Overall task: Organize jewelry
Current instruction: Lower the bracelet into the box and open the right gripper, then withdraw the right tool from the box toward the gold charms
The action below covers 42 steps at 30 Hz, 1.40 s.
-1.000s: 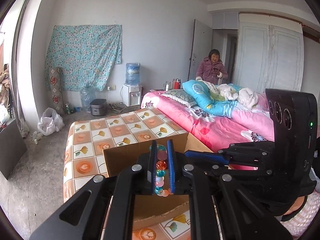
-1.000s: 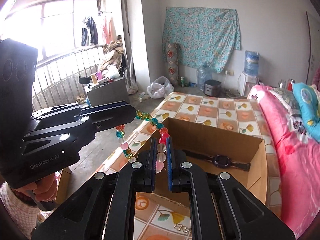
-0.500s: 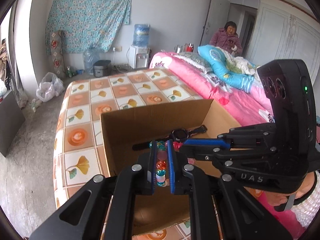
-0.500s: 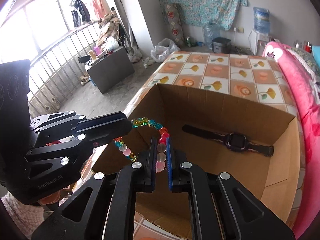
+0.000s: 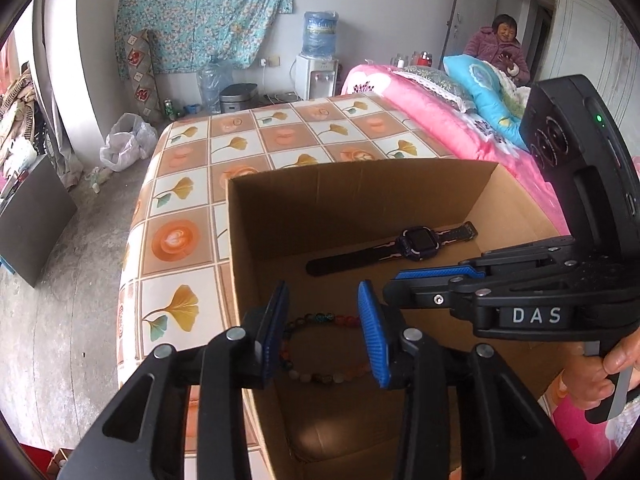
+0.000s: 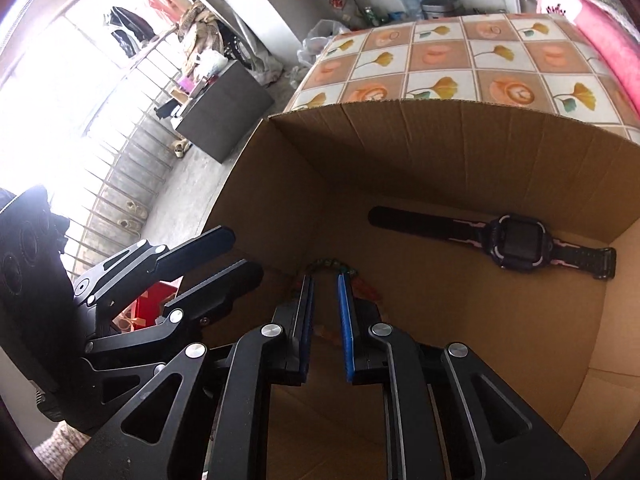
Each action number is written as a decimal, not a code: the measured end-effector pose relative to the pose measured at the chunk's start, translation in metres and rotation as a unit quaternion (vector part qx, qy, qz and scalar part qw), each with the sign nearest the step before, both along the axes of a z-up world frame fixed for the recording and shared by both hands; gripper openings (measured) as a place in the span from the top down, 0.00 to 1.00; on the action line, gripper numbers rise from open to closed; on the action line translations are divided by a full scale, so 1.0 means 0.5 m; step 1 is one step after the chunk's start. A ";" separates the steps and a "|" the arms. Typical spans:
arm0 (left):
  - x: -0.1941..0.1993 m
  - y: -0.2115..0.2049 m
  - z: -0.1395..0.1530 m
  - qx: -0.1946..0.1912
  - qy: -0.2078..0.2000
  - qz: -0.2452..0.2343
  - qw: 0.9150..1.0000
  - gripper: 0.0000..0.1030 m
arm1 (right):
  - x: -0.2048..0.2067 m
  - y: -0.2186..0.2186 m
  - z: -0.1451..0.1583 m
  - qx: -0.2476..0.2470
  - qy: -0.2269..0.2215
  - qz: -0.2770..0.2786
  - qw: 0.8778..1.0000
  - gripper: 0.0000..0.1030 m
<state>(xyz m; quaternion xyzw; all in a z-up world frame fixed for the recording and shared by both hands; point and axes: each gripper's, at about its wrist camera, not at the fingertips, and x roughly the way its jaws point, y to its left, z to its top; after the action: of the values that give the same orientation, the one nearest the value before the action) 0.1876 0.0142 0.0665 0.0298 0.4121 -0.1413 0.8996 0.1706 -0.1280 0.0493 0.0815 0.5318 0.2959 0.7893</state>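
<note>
A multicoloured bead bracelet (image 5: 320, 348) lies as a ring on the floor of an open cardboard box (image 5: 360, 200). My left gripper (image 5: 323, 300) is open just above it, a finger on either side. My right gripper (image 6: 325, 280) is open with a narrower gap, low in the same box (image 6: 440, 148); the bracelet (image 6: 332, 265) shows just past its tips, mostly hidden. A dark smartwatch (image 5: 416, 240) lies flat at the far side of the box floor, also in the right wrist view (image 6: 516, 242). Each gripper shows in the other's view: the right (image 5: 400, 280), the left (image 6: 244, 252).
The box stands on a table with a flower-patterned cloth (image 5: 248, 148). A pink bed (image 5: 432, 112) runs along the right, with a person (image 5: 500, 48) behind it. A dark cabinet (image 6: 224, 112) and a railing (image 6: 132, 168) are on the left.
Both grippers went down into the box with the bracelet and opened. The bracelet left their fingers and now lies on the box floor.
</note>
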 end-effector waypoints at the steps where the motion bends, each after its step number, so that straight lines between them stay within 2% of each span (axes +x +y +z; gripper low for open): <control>1: -0.003 0.003 0.004 0.000 -0.004 0.001 1.000 0.66 | -0.013 -0.005 0.009 0.000 -0.007 -0.002 1.000 0.87; 4: -0.020 0.011 0.018 -0.002 -0.019 0.006 1.000 0.65 | -0.034 -0.033 0.036 0.015 -0.026 -0.008 1.000 0.87; 7: -0.039 0.026 0.031 -0.011 -0.030 0.017 0.999 0.58 | -0.076 -0.069 0.073 0.021 -0.059 -0.020 0.998 0.84; 10: -0.059 0.048 0.041 -0.030 -0.039 0.032 0.998 0.48 | -0.127 -0.116 0.118 0.011 -0.109 -0.035 0.993 0.73; 12: -0.067 0.064 0.039 -0.044 -0.037 0.046 0.997 0.42 | -0.147 -0.152 0.143 -0.016 -0.142 -0.061 0.988 0.65; 15: -0.075 0.091 0.020 -0.085 -0.012 0.065 0.994 0.36 | -0.176 -0.228 0.166 -0.046 -0.175 -0.114 0.977 0.49; 17: -0.081 0.104 0.001 -0.112 0.009 0.073 0.991 0.34 | -0.185 -0.278 0.159 -0.063 -0.181 -0.150 0.970 0.44; 19: -0.084 0.108 -0.021 -0.139 0.033 0.073 0.987 0.34 | -0.186 -0.326 0.132 -0.073 -0.166 -0.185 0.966 0.43; 23: -0.092 0.093 -0.059 -0.174 0.069 0.061 0.980 0.33 | -0.176 -0.391 0.053 -0.041 -0.099 -0.218 0.970 0.43; 28: -0.101 0.080 -0.062 -0.172 0.064 0.075 0.980 0.32 | -0.167 -0.401 -0.009 0.015 -0.040 -0.213 0.976 0.43; 29: -0.101 0.079 -0.062 -0.171 0.062 0.076 0.980 0.32 | -0.165 -0.396 -0.015 0.021 -0.034 -0.208 0.977 0.46; 34: -0.118 0.068 -0.062 -0.153 0.050 0.066 0.985 0.32 | -0.158 -0.373 -0.039 0.059 -0.009 -0.191 0.980 0.59; 37: -0.128 0.059 -0.063 -0.141 0.044 0.062 0.987 0.32 | -0.156 -0.361 -0.036 0.037 -0.022 -0.192 0.980 0.58; 42: -0.139 0.057 -0.065 -0.143 0.043 0.068 0.986 0.32 | -0.158 -0.361 -0.036 0.030 -0.027 -0.189 0.981 0.57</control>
<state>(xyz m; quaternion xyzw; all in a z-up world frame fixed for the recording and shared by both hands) 0.1181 0.0426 0.0342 -0.1333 0.4272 -0.1380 0.8836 0.0918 -0.3087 0.0314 0.1958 0.4764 0.1592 0.8422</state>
